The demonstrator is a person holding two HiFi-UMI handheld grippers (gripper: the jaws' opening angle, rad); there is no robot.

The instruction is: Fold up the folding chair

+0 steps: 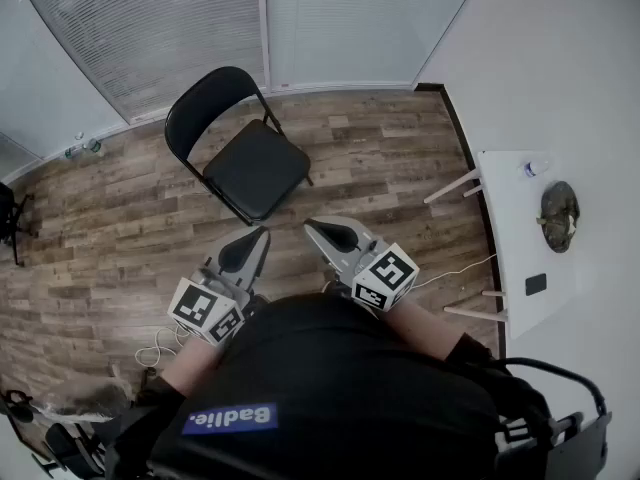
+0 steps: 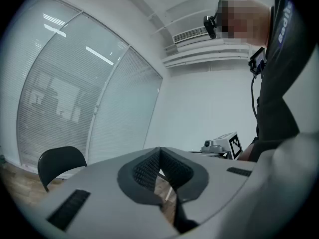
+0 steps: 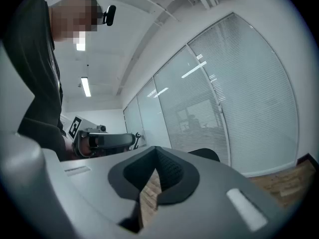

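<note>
Dark ribbed pads [image 2: 144,171] of the left gripper [image 2: 159,149] are pressing tip to tip; its jaws are sitting closed with nothing between them. The right gripper [image 3: 156,151] is showing the same: jaws closed, tips meeting, nothing gripped. Only wood-grain floor is showing through the gap behind each pair of tips.

Both grippers are pointing level, side by side and apart, held in front of the person's dark top [image 1: 330,388]. Neither one is touching the chair. In the right gripper view the left gripper is sitting just to the left of the jaws.

The folding chair [image 1: 250,163] is standing unfolded on the wood-plank floor [image 1: 380,158], ahead of both grippers. It is black, seat down, backrest up. Its back is facing the far edge of the floor, where the slatted blinds [image 1: 160,28] are hanging.

A white desk [image 1: 510,238] is standing along the right edge of the floor, against the wall. A dark round object [image 1: 558,215] is lying near the desk's wall-side edge; what it is cannot be told. A small black item [image 1: 536,284] is lying nearer the desk's near corner. A white cable [image 1: 455,268] is trailing across the floor towards the desk.
</note>
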